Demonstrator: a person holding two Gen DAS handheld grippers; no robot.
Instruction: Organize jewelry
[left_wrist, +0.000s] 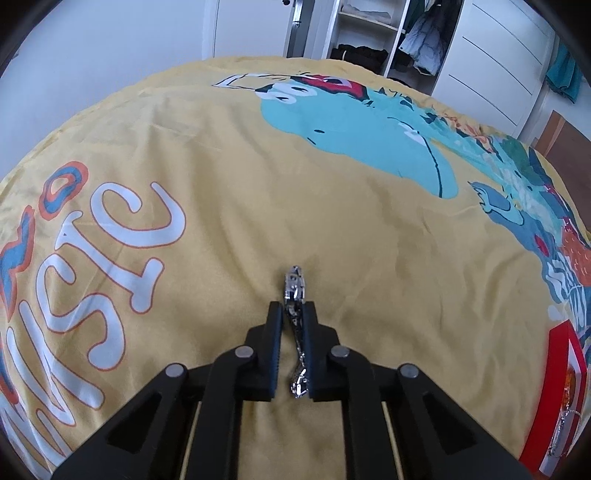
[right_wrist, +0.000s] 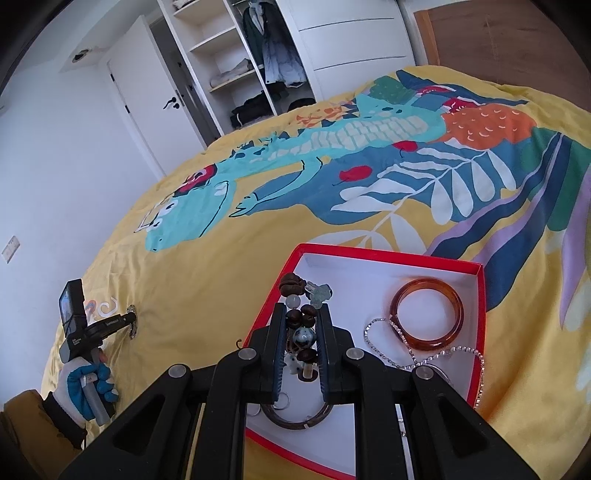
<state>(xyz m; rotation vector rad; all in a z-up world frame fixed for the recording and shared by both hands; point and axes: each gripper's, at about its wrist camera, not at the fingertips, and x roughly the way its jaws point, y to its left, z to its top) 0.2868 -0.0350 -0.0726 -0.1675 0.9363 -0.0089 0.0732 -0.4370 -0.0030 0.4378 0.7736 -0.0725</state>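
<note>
Right wrist view: the right hand-held gripper (right_wrist: 301, 328) is gripping a beaded bracelet (right_wrist: 300, 314) over the red box (right_wrist: 384, 254), already holding an amber bangle (right_wrist: 426, 314); the left hand-held gripper (left_wrist: 293, 314) is clamping a silver chain (left_wrist: 295, 291) on the bed (left_wrist: 332, 221), still unboxed.

The red box (left_wrist: 561, 387) is cut off by the picture's edge.

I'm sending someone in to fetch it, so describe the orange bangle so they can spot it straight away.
On the yellow printed bedspread sits a shallow red box with a white inside. The amber bangle lies flat near the box's far right corner, beside a sparkly silver chain. It is the only thick, translucent orange ring there; the other pieces are beads or thin metal.
</note>
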